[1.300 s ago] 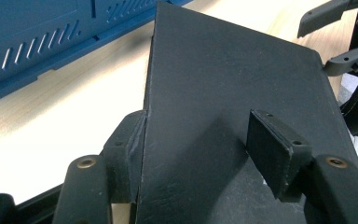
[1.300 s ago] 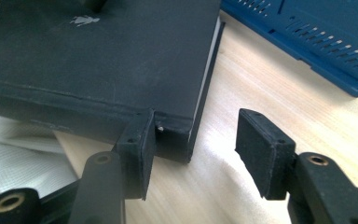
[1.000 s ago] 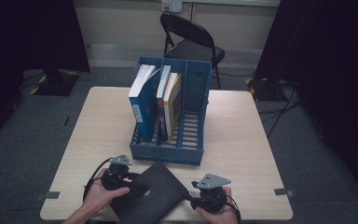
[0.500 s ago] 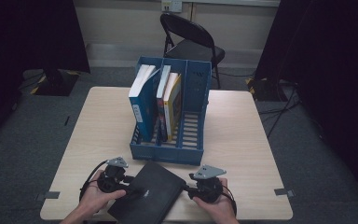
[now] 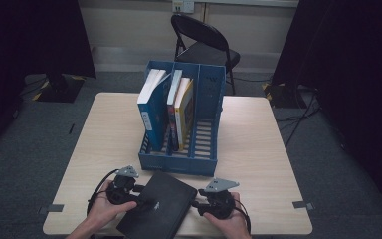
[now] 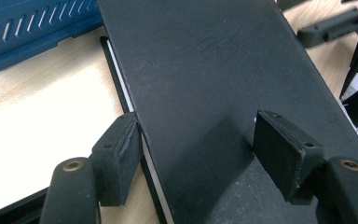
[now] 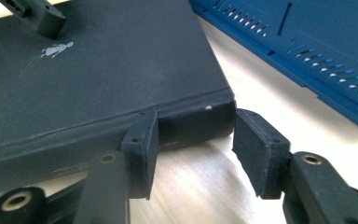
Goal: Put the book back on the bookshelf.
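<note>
Near edge: black book (image 5: 156,205) lies flat, with the left gripper (image 5: 129,191) at its left side and the right gripper (image 5: 202,205) at its right.
Middle: blue file rack (image 5: 199,162) stands just beyond the book, blocking the way far.
Rack slots: books (image 5: 151,107) fill the left and middle; the right slot is free.
Sides: bare table (image 5: 258,144) left and right of the rack.
Far: folding chair (image 5: 199,42) behind the table.

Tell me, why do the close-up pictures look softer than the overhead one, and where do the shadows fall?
High view: even room light on the table, dark surroundings, black book nearly featureless. Left gripper view: book cover sharp, faint sheen, near pads softly blurred. Right gripper view: blue file rack out of focus behind, soft shadow under the book's spine.
</note>
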`<action>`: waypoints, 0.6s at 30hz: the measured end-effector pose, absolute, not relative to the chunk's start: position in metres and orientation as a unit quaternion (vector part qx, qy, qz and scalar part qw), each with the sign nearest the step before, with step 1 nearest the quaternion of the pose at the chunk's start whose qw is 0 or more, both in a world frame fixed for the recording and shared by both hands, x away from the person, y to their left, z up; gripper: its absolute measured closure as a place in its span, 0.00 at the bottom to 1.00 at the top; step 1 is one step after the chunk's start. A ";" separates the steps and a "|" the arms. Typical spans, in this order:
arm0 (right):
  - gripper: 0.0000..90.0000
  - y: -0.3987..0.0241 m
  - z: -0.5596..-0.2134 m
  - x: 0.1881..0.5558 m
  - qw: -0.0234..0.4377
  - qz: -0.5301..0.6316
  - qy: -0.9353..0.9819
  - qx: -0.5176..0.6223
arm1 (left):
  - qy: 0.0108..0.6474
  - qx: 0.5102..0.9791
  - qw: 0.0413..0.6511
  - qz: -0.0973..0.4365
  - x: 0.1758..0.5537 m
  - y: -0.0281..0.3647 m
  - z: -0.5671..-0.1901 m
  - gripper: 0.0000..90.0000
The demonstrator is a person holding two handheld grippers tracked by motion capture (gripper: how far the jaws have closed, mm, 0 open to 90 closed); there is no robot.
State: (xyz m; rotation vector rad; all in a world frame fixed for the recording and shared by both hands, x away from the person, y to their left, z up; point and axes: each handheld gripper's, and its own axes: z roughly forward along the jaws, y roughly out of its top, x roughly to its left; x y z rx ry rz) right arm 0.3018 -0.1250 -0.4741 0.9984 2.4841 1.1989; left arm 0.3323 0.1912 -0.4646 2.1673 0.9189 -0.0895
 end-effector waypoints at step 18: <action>0.65 -0.117 -0.473 0.320 0.120 0.409 0.845 0.323 | 0.363 0.853 0.371 -0.045 0.318 0.193 -0.466 0.26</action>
